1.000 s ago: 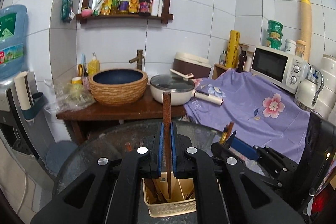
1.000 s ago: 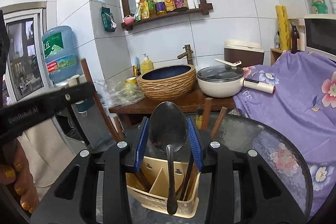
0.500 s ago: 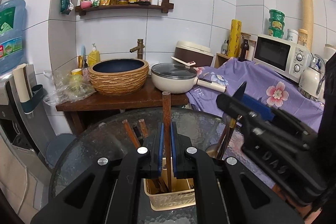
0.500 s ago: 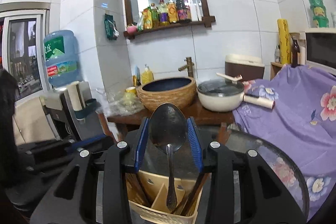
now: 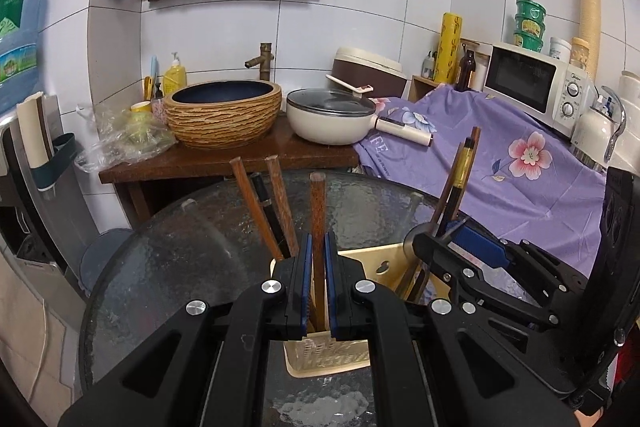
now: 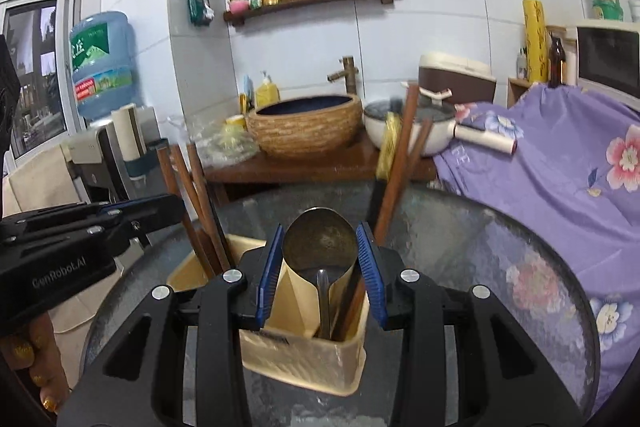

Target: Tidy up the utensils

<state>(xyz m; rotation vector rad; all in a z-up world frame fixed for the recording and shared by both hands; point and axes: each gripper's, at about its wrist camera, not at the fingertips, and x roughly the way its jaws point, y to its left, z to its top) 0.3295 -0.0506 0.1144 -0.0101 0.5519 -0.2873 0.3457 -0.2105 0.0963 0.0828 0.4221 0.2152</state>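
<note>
On the round glass table [image 5: 168, 267] stands a cream utensil caddy [image 6: 304, 351] with divided compartments; we hold the left gripper [image 5: 319, 259] clamped on a single wooden chopstick [image 5: 317, 211], upright, its lower end inside a caddy compartment beside other chopsticks [image 5: 256, 211]; we hold the right gripper [image 6: 320, 259] with its blue pads pressed on the bowl of a metal spoon [image 6: 320, 243], handle pointing down into the right-hand compartment; more chopsticks [image 6: 396, 163] lean there.
</note>
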